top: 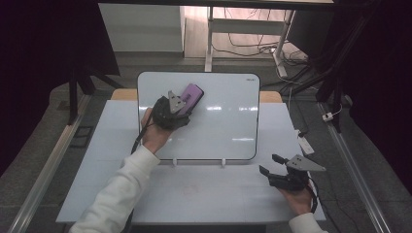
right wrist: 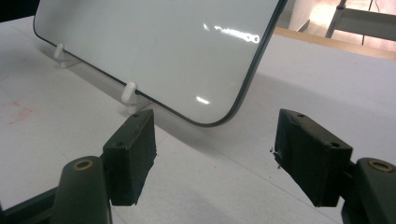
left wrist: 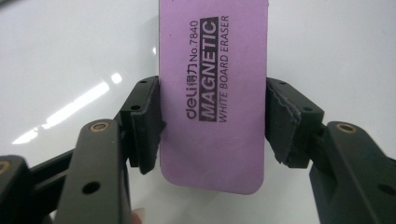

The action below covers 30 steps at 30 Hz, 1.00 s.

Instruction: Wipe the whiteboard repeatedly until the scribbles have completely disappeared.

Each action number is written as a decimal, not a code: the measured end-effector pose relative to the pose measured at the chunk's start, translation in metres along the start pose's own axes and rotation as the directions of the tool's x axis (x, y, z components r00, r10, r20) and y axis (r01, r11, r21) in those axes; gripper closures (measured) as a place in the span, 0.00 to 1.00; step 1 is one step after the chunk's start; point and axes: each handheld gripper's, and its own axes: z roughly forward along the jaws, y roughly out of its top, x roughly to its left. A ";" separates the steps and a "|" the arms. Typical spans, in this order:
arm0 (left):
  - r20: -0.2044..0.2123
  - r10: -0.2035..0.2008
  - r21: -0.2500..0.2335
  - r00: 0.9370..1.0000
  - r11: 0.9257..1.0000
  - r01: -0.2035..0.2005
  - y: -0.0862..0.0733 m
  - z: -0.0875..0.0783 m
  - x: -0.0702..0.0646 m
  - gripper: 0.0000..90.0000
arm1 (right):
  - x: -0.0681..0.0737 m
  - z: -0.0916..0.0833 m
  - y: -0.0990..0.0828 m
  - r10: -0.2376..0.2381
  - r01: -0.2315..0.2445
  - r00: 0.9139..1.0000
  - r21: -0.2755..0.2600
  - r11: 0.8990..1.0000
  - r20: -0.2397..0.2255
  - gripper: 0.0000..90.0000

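Observation:
A purple magnetic whiteboard eraser (top: 192,95) (left wrist: 213,93) lies flat against the white board (top: 218,121) near its upper left. My left gripper (top: 180,108) (left wrist: 212,126) is shut on the eraser, one pad on each long side. Black print on the eraser reads "MAGNETIC WHITE BOARD ERASER". My right gripper (top: 272,164) (right wrist: 212,158) stands open over the table near the board's lower right corner (right wrist: 219,122), with nothing between its fingers.
The white board (right wrist: 154,51) leans on small white feet (top: 223,161) (right wrist: 128,93) on a pale table (top: 194,194). A wooden strip (top: 270,96) shows behind the board. Cables and table legs (top: 210,43) lie on the floor beyond. A faint reddish smudge (right wrist: 18,114) marks the tabletop.

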 end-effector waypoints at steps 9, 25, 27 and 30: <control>0.075 0.104 0.044 0.992 0.993 -0.108 -0.007 0.009 -0.044 0.46 | 0.001 0.002 0.001 -0.008 0.008 1.000 0.000 1.000 -0.001 0.32; 0.293 -0.005 0.002 0.956 1.000 0.005 -0.027 -0.018 -0.034 0.46 | 0.003 0.003 0.004 -0.003 0.003 1.000 -0.006 1.000 -0.014 0.32; 0.313 -0.008 0.003 0.950 1.000 0.008 -0.031 -0.023 -0.033 0.46 | 0.006 0.003 0.006 -0.001 0.001 1.000 -0.009 1.000 -0.019 0.32; 0.327 -0.007 0.005 0.945 1.000 0.006 -0.038 -0.031 -0.032 0.46 | 0.010 0.005 0.009 -0.008 0.007 0.999 -0.011 1.000 -0.035 0.32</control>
